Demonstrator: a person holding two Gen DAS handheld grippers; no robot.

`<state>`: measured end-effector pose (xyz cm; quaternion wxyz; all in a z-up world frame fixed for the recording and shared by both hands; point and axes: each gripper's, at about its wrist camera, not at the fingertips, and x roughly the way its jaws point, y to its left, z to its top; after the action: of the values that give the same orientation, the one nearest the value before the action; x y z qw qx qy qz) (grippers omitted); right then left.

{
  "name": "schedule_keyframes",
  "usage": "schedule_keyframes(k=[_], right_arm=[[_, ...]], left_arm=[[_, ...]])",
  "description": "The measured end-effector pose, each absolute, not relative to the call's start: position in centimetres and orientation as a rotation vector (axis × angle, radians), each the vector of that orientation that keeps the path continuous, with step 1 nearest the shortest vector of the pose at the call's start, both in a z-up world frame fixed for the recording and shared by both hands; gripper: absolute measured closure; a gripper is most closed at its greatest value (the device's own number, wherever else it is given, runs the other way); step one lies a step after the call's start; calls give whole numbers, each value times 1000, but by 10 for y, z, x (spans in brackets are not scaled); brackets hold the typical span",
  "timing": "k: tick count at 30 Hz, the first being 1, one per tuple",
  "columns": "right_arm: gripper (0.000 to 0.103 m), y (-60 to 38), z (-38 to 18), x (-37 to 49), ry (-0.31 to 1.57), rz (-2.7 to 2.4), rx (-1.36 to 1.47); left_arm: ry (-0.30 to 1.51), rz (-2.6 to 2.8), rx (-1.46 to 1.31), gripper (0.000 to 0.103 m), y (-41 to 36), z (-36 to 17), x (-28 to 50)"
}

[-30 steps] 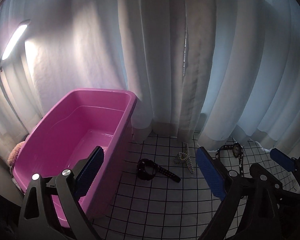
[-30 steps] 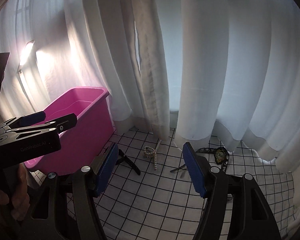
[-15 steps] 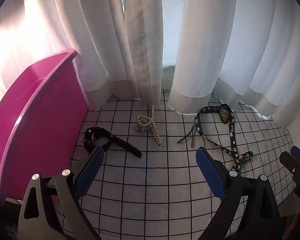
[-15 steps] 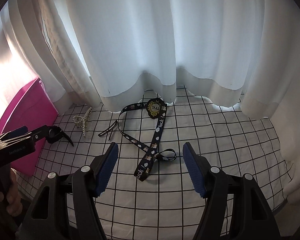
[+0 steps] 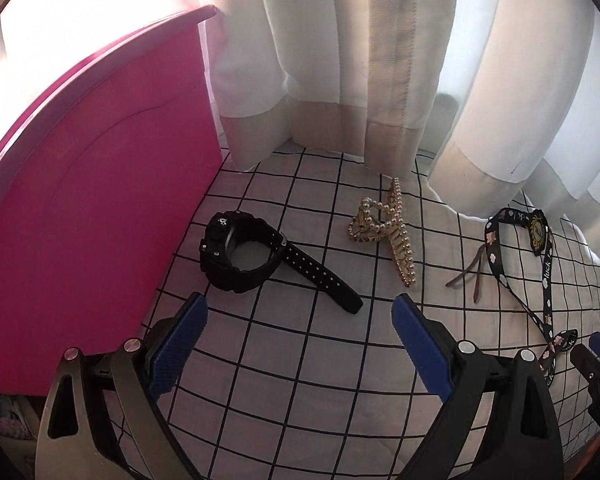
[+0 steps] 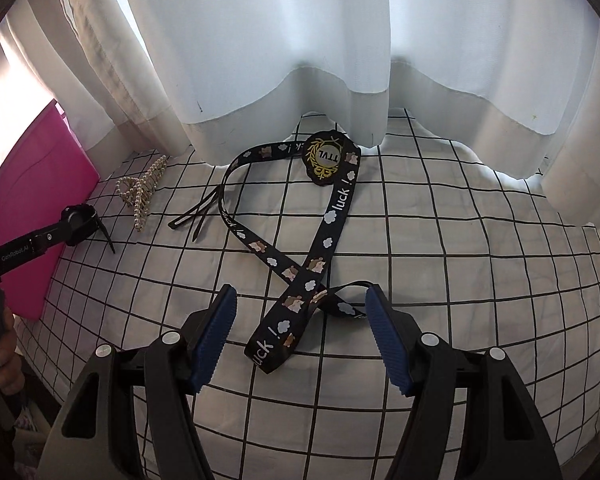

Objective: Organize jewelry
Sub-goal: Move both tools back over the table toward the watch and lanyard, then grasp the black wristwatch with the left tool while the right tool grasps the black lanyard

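A black wristwatch [image 5: 244, 254] lies on the checked cloth just ahead of my left gripper [image 5: 300, 308], which is open and holds nothing. Right of the watch lies a pearl hair claw [image 5: 384, 232], then a thin dark hair clip [image 5: 470, 274]. A black printed lanyard [image 6: 320, 252] with a round badge [image 6: 326, 158] loops over the cloth. Its lower end lies between the open blue fingers of my right gripper [image 6: 300, 298], untouched. The pink bin [image 5: 84, 208] stands at the left, its inside hidden. In the right wrist view the watch [image 6: 82, 216] sits behind the left gripper's finger.
White curtains [image 6: 300, 40] hang along the back edge of the cloth. A hand [image 6: 0, 364] holds the left gripper's handle at the far left. The checked cloth [image 6: 480, 260] curves down at its right side. The right gripper's tip [image 5: 596, 364] shows at the left wrist view's right edge.
Both grippers have come down and tilted toward the cloth. The left now faces the watch up close; the right has swung right over the lanyard. Both stay open.
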<state>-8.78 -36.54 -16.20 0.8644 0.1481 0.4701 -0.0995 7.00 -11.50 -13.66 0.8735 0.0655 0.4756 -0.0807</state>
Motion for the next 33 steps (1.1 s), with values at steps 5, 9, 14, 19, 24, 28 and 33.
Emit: schedule_keyframes(k=[5,9,14,19,24,28,33], right_arm=[[39,-363,-172,-75,1005,-187,296],[39,-362,-179,-69,1023,-176,287],[39,-365,-182,-65,1026,-169,289],[39,-366,-188,-62,1041,-179,282],[39,-365,-190,-59,1051,-191,270],[39,-364,-188,-58,1046,-186,269],[39,-365,-189,-58,1050,-193,275]], left_arm=[[1041,-108,89,11,-103,-154,87],[1054,-77,68,11,-101,-164,104],[1073,-63,-11,11,-93,-170,121],[1085,-10,21,11,-94,-181,138],[1088,28,60,10,-95,-195,152],[1096,38,92,10,-98,-203,164],[1114,26,48,5,-90,-214,175]])
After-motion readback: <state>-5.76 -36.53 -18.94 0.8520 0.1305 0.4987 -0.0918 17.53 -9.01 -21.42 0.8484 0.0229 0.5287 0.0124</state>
